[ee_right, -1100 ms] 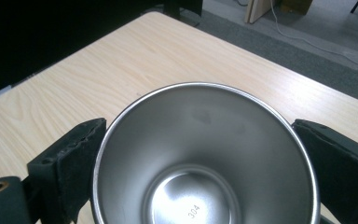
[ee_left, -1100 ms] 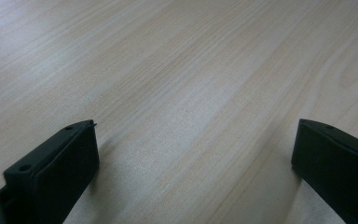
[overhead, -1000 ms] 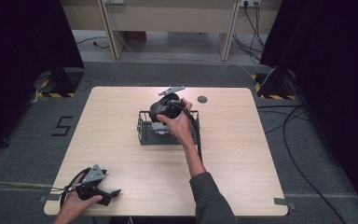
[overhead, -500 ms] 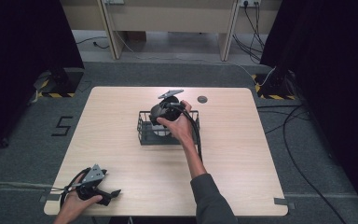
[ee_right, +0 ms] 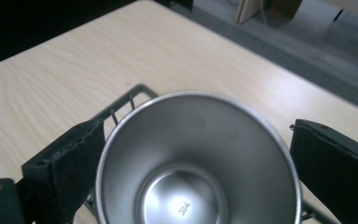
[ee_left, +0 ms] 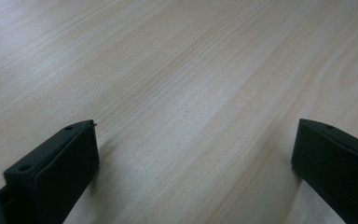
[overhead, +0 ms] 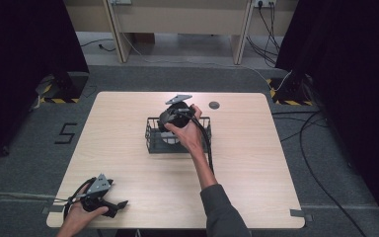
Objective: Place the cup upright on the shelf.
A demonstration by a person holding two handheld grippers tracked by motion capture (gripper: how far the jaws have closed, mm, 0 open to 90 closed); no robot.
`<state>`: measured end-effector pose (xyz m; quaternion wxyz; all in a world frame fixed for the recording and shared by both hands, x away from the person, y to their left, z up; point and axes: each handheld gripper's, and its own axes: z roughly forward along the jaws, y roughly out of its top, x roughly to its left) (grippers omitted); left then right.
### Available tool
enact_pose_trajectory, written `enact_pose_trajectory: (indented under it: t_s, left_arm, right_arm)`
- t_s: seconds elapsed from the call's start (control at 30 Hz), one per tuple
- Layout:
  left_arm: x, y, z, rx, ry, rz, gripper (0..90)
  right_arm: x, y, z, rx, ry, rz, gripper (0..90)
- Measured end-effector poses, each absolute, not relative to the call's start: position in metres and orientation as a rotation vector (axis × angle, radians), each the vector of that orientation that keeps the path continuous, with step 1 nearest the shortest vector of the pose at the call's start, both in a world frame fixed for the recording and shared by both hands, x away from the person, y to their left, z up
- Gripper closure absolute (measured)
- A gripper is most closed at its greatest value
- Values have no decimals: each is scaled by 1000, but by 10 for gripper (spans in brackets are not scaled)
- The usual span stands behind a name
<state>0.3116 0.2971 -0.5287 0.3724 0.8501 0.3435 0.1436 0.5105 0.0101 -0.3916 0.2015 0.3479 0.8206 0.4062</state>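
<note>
While the left gripper (overhead: 121, 204) rests spread and empty on the table (overhead: 256, 163) at lower left, the right gripper (ee_right: 196, 154) at frame centre straddles a steel cup (ee_right: 198, 158) in the wire basket (overhead: 153, 140), jaws apparently flanking its rim, presumably to grasp it.

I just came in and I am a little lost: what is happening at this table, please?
A person works with a claw in each hand. The right claw is at a black wire basket in the middle of the table, its jaws standing on both sides of a steel cup. Whether they press on it is unclear. The left claw rests open near the table's front corner.
</note>
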Motion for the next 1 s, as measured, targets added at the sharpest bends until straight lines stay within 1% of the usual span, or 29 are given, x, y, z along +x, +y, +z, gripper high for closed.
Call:
enact_pose_trajectory:
  t_s: [0.03,0.07,0.1,0.17,0.2,0.23,0.27,0.3,0.33,0.37,0.4,0.43,0.47,0.5,0.53,0.57,0.63,1.0]
  left_arm:
    - [312,297,-529,2179,880,368,0]
    - [312,297,-529,2179,881,368,0]
    - [312,297,-529,2179,880,368,0]
    - [312,297,-529,2179,881,368,0]
    - [312,297,-529,2179,880,368,0]
    - [312,297,-529,2179,880,368,0]
    - [312,297,-529,2179,880,368,0]
    - [312,297,-529,2179,880,368,0]
    - [312,297,-529,2179,880,368,0]
    - [312,297,-529,2179,880,368,0]
    - [312,297,-529,2179,881,368,0]
    - [312,297,-529,2179,881,368,0]
    - [312,297,-529,2179,880,368,0]
    - [312,297,-529,2179,880,368,0]
    - [312,297,-529,2179,880,368,0]
    - [311,297,-529,2179,880,368,0]
    - [311,297,-529,2178,882,367,0]
    - [311,297,-529,2178,881,368,0]
  right_arm:
    - [510,10,-392,972,2292,1135,65]
    - [509,10,-388,958,2279,1157,103]
    - [508,10,-386,954,2281,1179,180]
    - [507,9,-380,949,2269,1176,165]
    - [506,7,-377,968,2263,1169,119]
    - [506,7,-377,968,2263,1169,119]
    - [504,3,-373,970,2257,1202,201]
    - [504,3,-373,970,2257,1202,201]
    - [501,0,-370,971,2252,1233,117]
    - [501,0,-370,971,2252,1233,117]
    - [500,-4,-367,971,2250,1254,184]
    - [500,-4,-367,971,2250,1254,184]
    - [497,-6,-365,979,2248,1268,135]
    - [497,-6,-365,979,2248,1268,135]
    - [495,-9,-365,982,2242,1287,165]
    - [494,-11,-364,980,2248,1287,145]
    - [492,-12,-364,982,2249,1286,161]
    - [481,-26,-361,971,2242,1336,155]
